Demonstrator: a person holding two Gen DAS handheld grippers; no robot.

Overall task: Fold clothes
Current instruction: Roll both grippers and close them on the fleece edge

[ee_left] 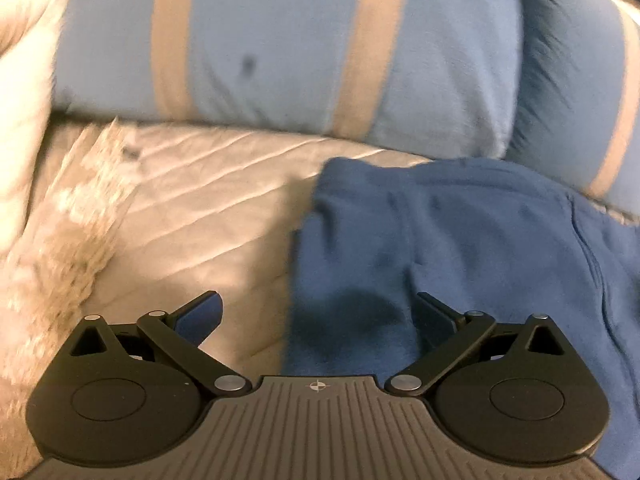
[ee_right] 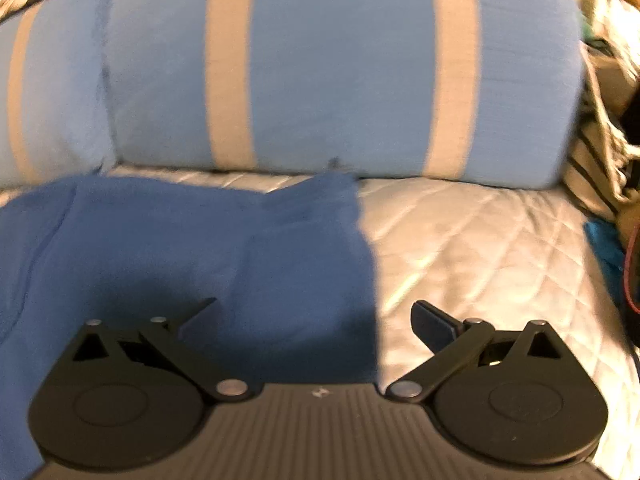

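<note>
Both tongs, the left gripper [ee_left: 318, 316] and right gripper [ee_right: 316, 316], are hovering spread wide and empty over the blue garment [ee_left: 440, 248] lying on the quilted bedspread [ee_right: 480, 240], seemingly lining up a fold, each next needing an edge to pinch.

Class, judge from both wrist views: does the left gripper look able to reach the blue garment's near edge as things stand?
Probably yes. The left gripper is open, jaws straddling the blue garment edge on the quilted cover, and nothing lies between them.
</note>
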